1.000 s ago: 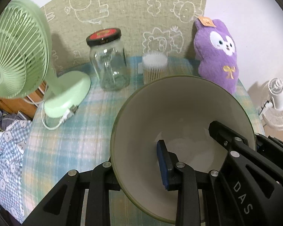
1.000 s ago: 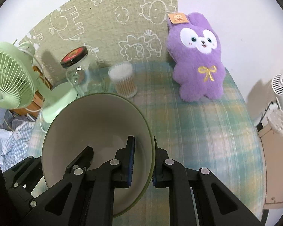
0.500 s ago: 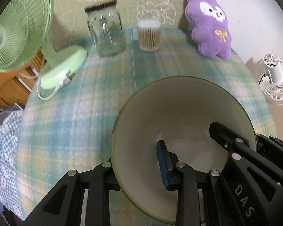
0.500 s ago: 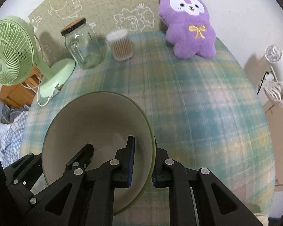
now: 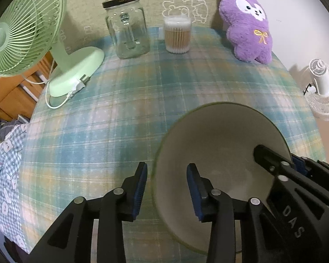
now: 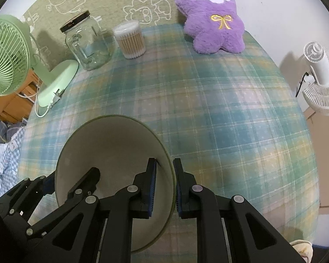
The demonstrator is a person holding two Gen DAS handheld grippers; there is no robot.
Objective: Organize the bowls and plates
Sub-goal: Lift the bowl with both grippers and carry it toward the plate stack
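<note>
A cream bowl with a green rim [image 5: 219, 144] is low over the plaid tablecloth [image 5: 120, 109]; I cannot tell whether it rests on it. My left gripper [image 5: 166, 175] straddles the bowl's left rim. Its jaws are opening, and both blue pads stand off the wall with a gap on each side. In the right wrist view the same bowl [image 6: 111, 144] has its right rim pinched by my right gripper [image 6: 165, 171], one pad inside and one outside. The right gripper's fingers [image 5: 274, 164] also show at the bowl's far side in the left wrist view.
Along the back of the table stand a green desk fan [image 5: 22, 32] with its cord, a glass jar [image 5: 127, 28], a tub of cotton swabs [image 5: 177, 35] and a purple plush toy [image 5: 247, 26]. A white fan [image 5: 320, 87] stands beyond the right table edge.
Both grippers came down toward the table with the bowl and tipped more steeply. The left gripper's pads, earlier clamped on the rim, have spread apart and let go.
</note>
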